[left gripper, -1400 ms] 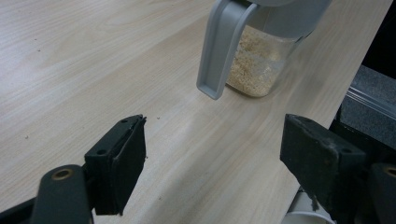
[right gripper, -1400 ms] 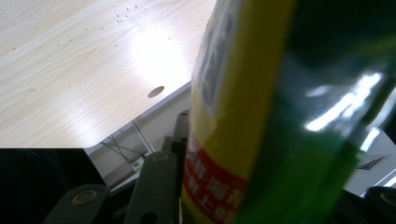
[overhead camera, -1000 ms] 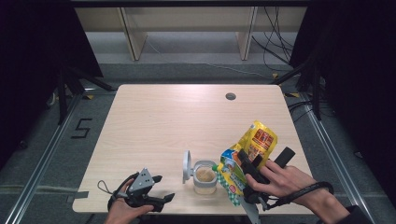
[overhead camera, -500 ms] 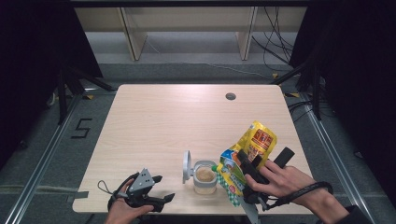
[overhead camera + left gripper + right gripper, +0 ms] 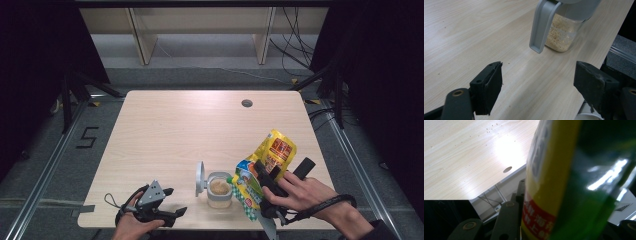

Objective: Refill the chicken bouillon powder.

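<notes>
A small clear jar (image 5: 219, 189) of pale grains stands near the table's front edge, its grey flip lid (image 5: 200, 178) swung open to the left. My right gripper (image 5: 261, 171) is shut on a yellow and green snack bag (image 5: 274, 149), which is tilted with its lower end just right of the jar's mouth. In the right gripper view the bag (image 5: 554, 182) sits between the jaws of my right gripper (image 5: 566, 227). My left gripper (image 5: 176, 200) rests at the front left, open and empty. In the left gripper view, my left gripper (image 5: 539, 72) faces the jar (image 5: 560, 37) and its lid (image 5: 541, 27).
The wooden table (image 5: 175, 130) has a round cable hole (image 5: 246, 103) at the back right. Its front edge runs close under both hands. Shelving legs and cables stand on the floor behind the table.
</notes>
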{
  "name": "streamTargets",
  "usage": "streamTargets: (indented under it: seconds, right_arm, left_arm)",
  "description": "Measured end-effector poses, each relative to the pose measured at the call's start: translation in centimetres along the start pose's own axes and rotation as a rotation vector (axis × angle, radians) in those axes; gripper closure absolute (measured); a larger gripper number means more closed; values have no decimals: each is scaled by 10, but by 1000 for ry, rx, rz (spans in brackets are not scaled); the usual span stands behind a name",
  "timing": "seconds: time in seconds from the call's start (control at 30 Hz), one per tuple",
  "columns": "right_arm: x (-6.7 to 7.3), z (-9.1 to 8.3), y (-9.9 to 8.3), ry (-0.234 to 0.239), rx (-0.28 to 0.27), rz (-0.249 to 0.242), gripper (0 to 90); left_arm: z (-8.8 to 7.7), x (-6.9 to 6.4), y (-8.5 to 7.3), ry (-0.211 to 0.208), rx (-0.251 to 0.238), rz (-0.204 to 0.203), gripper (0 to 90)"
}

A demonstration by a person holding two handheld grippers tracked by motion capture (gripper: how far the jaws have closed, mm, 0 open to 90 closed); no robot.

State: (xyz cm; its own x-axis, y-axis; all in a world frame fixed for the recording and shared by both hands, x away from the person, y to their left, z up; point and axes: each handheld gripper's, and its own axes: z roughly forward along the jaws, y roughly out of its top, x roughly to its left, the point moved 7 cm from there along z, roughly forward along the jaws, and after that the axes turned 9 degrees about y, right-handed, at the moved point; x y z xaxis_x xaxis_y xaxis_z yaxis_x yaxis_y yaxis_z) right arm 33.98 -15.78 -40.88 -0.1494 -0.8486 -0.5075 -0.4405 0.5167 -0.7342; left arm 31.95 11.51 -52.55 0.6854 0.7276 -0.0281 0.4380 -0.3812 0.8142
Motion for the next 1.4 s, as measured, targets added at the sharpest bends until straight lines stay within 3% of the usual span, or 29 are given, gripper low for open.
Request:
streamTargets:
  seconds: [1.4]
  right_arm:
    - [2, 0, 0, 7, -1, -2, 703]
  left_arm:
    - [0, 0, 0, 0, 0, 0, 224]
